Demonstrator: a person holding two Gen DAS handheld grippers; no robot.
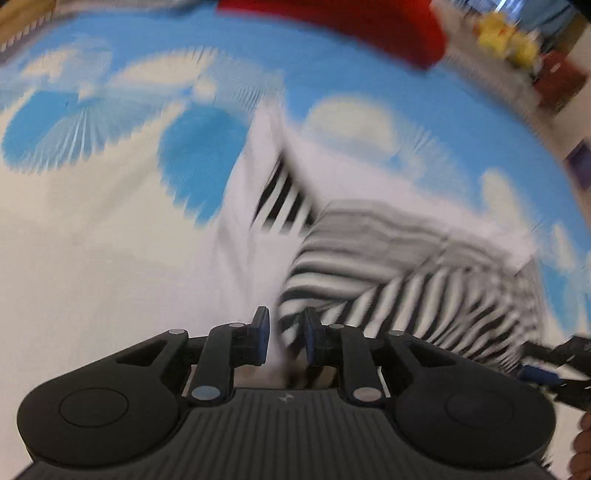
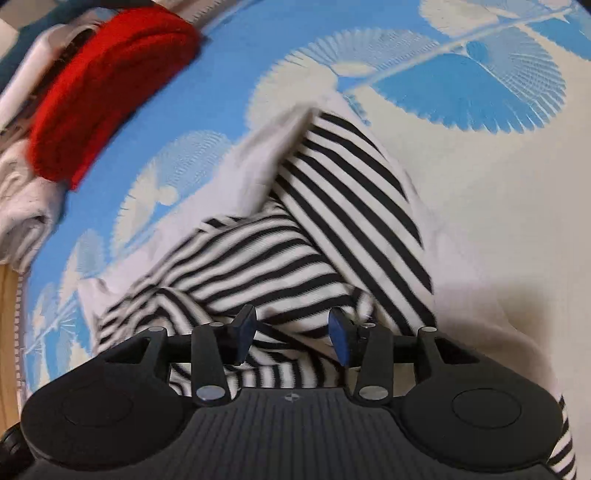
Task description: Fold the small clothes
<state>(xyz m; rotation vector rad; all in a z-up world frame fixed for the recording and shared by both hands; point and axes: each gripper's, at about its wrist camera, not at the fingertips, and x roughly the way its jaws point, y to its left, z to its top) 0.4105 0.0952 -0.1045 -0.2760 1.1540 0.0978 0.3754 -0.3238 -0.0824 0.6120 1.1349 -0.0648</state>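
A small black-and-white striped garment [image 1: 388, 273] with white parts lies crumpled on a blue and cream patterned sheet [image 1: 92, 221]. My left gripper [image 1: 286, 339] has its jaws narrowly apart with the garment's cloth between them; the view is blurred. The right gripper shows at the right edge of the left wrist view [image 1: 546, 369]. In the right wrist view the striped garment [image 2: 295, 236] lies bunched in front of my right gripper [image 2: 293, 334], whose jaws stand wide apart over the cloth, holding nothing.
A folded red garment [image 2: 110, 85] lies on a pile of white clothes [image 2: 26, 206] at the far side of the sheet; the red garment also shows in the left wrist view [image 1: 351, 26]. Yellow and red items [image 1: 509, 40] sit beyond the sheet. A wooden edge [image 2: 7, 314] is at left.
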